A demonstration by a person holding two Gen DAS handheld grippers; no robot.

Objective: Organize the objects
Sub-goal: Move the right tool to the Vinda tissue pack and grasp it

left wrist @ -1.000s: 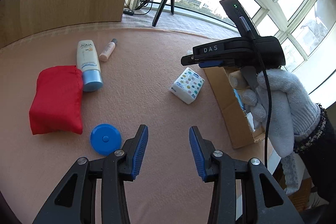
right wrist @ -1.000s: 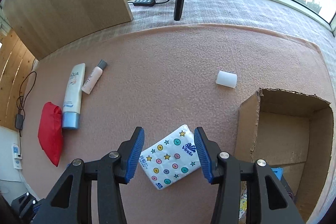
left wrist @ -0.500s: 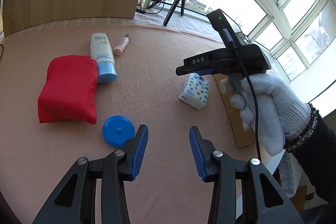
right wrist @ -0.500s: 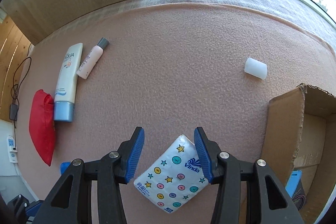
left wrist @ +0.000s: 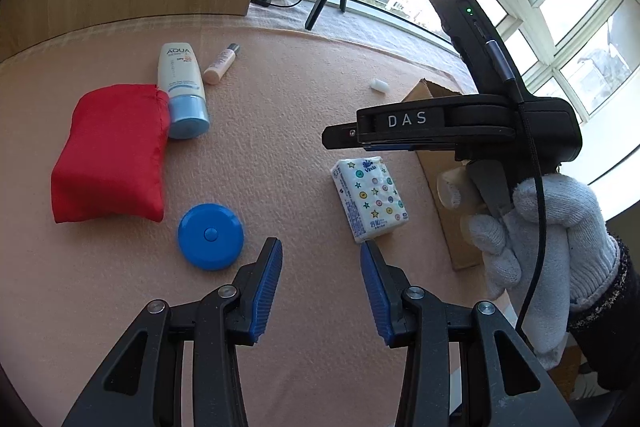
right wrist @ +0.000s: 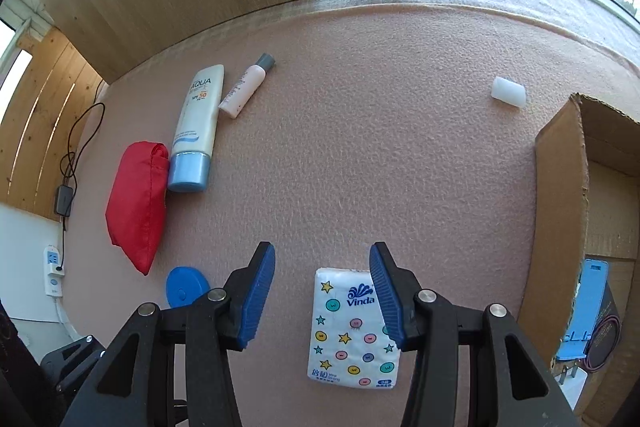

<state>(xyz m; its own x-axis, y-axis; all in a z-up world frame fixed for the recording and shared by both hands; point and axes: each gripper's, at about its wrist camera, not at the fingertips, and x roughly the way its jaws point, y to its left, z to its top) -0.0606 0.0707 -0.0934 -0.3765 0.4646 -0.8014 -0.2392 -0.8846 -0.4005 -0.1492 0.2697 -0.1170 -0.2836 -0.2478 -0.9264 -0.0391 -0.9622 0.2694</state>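
Note:
A star-patterned tissue pack lies flat on the pink mat, and my right gripper hangs open just above it, fingers to either side of its top end. The pack also shows in the left wrist view beneath the right gripper's black body, held by a white-gloved hand. My left gripper is open over bare mat, with a blue round disc just to its left. The open cardboard box stands at the right.
A red pouch, a white AQUA tube with blue cap and a small pink bottle lie at the left. A small white cylinder rests near the box. A wooden board, a tripod and a power strip stand beyond the mat.
My right gripper has moved left and lower over the tissue pack, and the box has slid toward the right edge of its view. The left gripper has drawn nearer the blue disc.

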